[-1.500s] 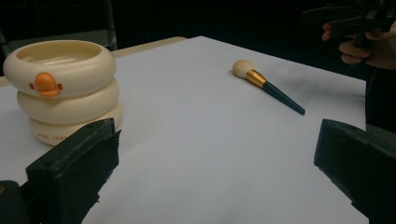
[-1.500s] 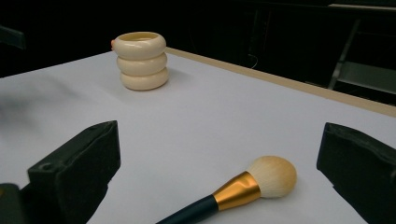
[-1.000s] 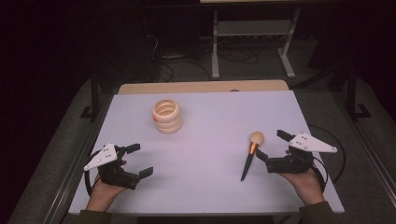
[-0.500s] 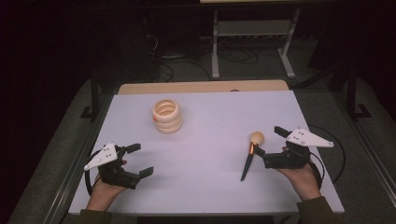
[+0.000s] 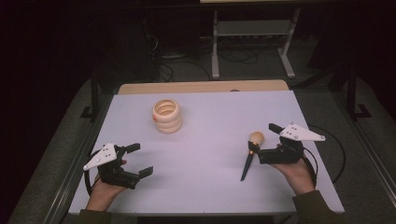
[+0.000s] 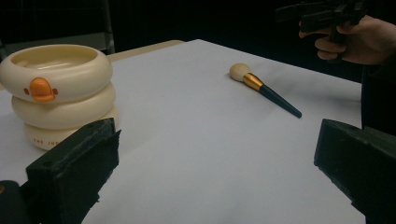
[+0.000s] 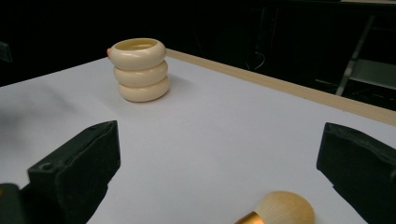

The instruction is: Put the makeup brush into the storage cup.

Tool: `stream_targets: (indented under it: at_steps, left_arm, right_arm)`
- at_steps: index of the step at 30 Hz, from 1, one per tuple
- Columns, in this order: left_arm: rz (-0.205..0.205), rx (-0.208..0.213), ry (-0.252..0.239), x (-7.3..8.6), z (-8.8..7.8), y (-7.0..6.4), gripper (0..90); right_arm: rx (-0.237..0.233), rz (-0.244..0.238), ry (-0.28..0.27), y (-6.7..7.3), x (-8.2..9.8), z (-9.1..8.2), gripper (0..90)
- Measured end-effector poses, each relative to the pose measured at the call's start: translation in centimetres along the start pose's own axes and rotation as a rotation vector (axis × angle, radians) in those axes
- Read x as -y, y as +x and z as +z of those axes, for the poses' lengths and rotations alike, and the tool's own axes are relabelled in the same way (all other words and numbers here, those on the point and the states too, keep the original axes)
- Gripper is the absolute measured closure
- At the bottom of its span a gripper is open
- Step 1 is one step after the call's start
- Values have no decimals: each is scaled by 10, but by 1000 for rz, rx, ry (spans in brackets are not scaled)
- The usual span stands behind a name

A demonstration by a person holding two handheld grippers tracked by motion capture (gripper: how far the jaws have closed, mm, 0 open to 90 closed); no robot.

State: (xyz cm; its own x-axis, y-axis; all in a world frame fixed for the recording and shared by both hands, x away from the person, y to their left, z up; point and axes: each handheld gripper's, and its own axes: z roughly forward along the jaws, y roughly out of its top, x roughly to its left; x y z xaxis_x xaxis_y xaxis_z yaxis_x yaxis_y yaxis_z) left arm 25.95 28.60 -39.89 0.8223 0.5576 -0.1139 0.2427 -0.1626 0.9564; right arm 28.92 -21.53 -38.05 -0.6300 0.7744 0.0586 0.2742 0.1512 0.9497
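High view: makeup brush [image 5: 250,155] lies flat on the white desk [image 5: 210,126], bristle head pointing away from the person. Right tongs [image 5: 264,142] sit just beside the brush, jaws spread wide, holding nothing. Left tongs [image 5: 137,161] well apart from the brush, likewise released and empty. Likely step: pick up the brush. Best to close on the dark handle near the gold ferrule, not the soft head. Ringed cream cup [image 5: 167,115] stands beyond the brush, well clear. Bare desk all round the brush; near edge lies behind its handle tip.
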Motion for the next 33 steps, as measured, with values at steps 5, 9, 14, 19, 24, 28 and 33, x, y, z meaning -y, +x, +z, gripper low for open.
stream_targets:
  at_steps: [5, 9, 14, 19, 24, 28, 33]
  left_arm:
    - [-2, 2, -4, 0, 0, 0, 0]
    - [-1, 2, -4, 0, 0, 0, 0]
    - [-1, 2, -4, -1, 0, 0, 0]
    - [1, 1, -3, 0, 0, 0, 0]
    - [-1, 2, -1, 0, 0, 0, 0]
    - [7, 3, 7, 0, 0, 0, 0]
    - [1, 1, 1, 0, 0, 0, 0]
  right_arm:
    - [-12, 11, 4, 0, -2, 4, 0]
    - [-15, 19, 7, 0, -3, 6, 0]
    - [-22, 20, 9, -1, -4, 9, 0]
    - [-19, 20, 32, -1, -7, 13, 0]
    - [-15, 17, 59, -1, -10, 17, 0]
    - [-11, 17, 84, -3, -12, 20, 0]
    - [2, 30, 125, -6, -14, 25, 0]
